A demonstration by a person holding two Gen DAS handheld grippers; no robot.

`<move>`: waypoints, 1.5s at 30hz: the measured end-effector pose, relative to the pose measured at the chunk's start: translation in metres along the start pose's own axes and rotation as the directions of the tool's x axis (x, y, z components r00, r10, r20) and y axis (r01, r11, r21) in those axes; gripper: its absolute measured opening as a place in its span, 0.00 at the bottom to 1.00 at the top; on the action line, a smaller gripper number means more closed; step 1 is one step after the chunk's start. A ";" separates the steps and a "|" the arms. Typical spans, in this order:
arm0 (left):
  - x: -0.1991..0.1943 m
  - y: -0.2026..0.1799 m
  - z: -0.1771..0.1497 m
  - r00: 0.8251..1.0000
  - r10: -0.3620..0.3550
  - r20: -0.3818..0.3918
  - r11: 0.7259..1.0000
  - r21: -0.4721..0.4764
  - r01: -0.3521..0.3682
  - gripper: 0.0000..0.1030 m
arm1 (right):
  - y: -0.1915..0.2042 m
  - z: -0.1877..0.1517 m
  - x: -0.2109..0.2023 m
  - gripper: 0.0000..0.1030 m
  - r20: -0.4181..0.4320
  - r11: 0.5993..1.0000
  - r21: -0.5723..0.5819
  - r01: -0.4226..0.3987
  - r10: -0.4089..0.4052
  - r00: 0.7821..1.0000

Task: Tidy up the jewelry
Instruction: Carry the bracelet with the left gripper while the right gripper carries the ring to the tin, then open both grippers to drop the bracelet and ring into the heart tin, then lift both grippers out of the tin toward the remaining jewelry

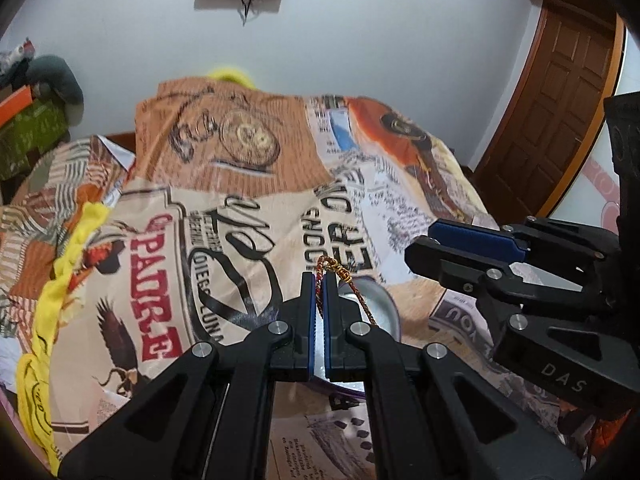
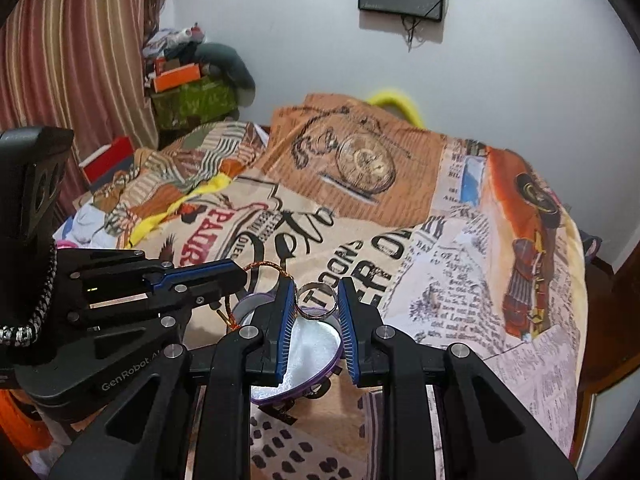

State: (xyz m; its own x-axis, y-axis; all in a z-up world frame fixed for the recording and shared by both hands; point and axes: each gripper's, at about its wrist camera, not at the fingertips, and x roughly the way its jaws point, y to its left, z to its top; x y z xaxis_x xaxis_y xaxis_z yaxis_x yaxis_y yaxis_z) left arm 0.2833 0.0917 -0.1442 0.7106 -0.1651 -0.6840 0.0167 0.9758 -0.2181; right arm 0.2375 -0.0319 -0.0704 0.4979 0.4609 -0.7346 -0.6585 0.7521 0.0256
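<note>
Bedspread (image 2: 460, 240) with newspaper and pocket-watch print fills most of both views. Purple-rimmed box (image 2: 304, 344), silvery-white lining, lies on it, directly under both grippers.

Left gripper (image 1: 319, 280): jaws nearly closed, pinching a thread bracelet (image 1: 340, 280). Bracelet is red-and-gold braided cord with a gold-wrapped knot; it loops out past the pad tips at 12 o'clock, and its tail runs toward 5 o'clock over the box (image 1: 380, 304). From the right wrist view the same cord (image 2: 264, 267) arcs behind the left gripper's tip.

Right gripper (image 2: 318, 294): jaws narrow, holding a ring (image 2: 316, 300) between the pads. Ring is a plain silver band, upright, opening facing the camera, just above the box's 12 o'clock rim.
</note>
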 end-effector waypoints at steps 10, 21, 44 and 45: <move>0.025 0.014 -0.010 0.995 -0.030 -0.100 0.999 -0.017 0.028 0.01 | -0.001 -0.009 0.042 0.19 -0.140 0.998 0.002 -0.064 0.064 0.988; 0.030 0.014 -0.018 0.990 -0.013 -0.139 1.000 0.011 0.014 0.01 | 0.000 -0.019 0.064 0.19 -0.229 0.994 0.019 -0.109 0.110 0.967; -0.019 0.011 -0.017 0.994 0.084 -0.076 0.996 0.042 -0.081 0.26 | 0.009 -0.019 0.042 0.39 -0.234 0.998 -0.063 -0.008 -0.007 0.972; -0.023 0.009 -0.017 0.994 0.088 -0.068 0.995 0.047 -0.085 0.28 | 0.009 -0.018 0.040 0.41 -0.230 0.998 -0.063 -0.006 -0.009 0.973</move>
State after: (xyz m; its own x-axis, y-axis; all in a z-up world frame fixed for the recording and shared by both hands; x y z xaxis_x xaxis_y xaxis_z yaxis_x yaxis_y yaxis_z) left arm 0.2546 0.1023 -0.1423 0.6595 -0.0880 -0.7465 -0.0105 0.9920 -0.1261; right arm 0.2413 -0.0152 -0.1117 0.3607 0.3338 -0.8709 -0.6957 0.7182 -0.0129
